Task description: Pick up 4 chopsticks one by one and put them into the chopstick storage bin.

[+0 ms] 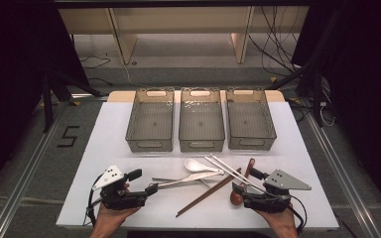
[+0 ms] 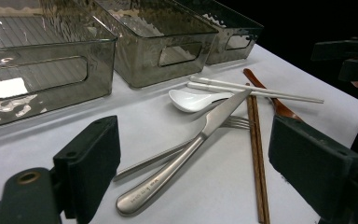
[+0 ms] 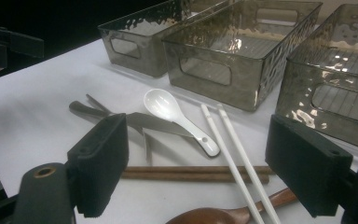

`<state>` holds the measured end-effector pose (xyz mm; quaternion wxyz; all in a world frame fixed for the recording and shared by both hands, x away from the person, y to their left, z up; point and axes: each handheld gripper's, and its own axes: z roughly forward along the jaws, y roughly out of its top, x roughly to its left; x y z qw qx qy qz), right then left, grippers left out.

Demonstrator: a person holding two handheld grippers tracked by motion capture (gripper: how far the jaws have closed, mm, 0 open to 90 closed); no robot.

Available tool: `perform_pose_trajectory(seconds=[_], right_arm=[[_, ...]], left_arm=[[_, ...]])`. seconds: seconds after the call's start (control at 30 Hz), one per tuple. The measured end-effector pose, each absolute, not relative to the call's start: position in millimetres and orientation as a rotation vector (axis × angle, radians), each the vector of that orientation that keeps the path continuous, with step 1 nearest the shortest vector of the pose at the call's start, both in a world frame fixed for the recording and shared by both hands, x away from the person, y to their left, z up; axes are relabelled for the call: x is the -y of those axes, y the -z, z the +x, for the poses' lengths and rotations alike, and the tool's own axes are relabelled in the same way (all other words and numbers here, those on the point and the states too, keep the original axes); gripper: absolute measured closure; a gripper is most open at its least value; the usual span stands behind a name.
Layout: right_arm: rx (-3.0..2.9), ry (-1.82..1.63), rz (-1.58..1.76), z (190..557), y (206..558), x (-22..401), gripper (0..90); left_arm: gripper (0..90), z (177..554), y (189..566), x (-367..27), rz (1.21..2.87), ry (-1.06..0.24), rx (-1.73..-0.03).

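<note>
Hovering low at the near edge of the table (image 1: pixel 104 148), both hands hold their tools above the cloth, nothing gripped.

Left gripper (image 1: pixel 149 188): jaws stand wide apart, nothing between them. It aims toward the cutlery heap, and in the left gripper view the steel knife (image 2: pixel 182 156) lies straight ahead, handle end nearest.

Right gripper (image 1: pixel 238 191): jaws likewise wide, holding nothing. It sits just beside the bowl of the brown wooden spoon (image 1: pixel 238 191), which shows at the bottom of the right gripper view.

Middle ground, the heap itself: knife lying across a fork (image 2: pixel 235 122); white ceramic spoon (image 1: pixel 198 165) just behind the blade; white chopsticks (image 1: pixel 225 168) crossing over the brown chopsticks (image 1: pixel 208 193) and the wooden spoon's handle. Pieces overlap, several touching.

Far side: three smoky clear bins (image 1: pixel 201 124) in a row, all without contents as far as I can see.

My reading: sorting has not begun; this is the approach before a first pick. The next move probably calls for lowering one tool onto a piece lying free on top, the knife handle for the left or the wooden spoon for the right, closing on it, and lifting clear without dragging the crossed chopsticks along.
</note>
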<state>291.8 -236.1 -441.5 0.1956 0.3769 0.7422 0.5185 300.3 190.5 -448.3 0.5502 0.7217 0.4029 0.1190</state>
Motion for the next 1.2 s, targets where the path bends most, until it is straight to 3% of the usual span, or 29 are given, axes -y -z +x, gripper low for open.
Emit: perform_pose_trajectory(seconds=[0.97, 1.2], right_arm=[[-2.386, -1.132, 1.028, 334, 406, 241, 28.2], [-2.462, -1.007, 1.089, 355, 406, 242, 36.9]], left_arm=[[16.4, 302, 450, -191, 1.716, -0.292, -0.961], [16.4, 304, 450, -192, 1.719, -0.295, -0.965]])
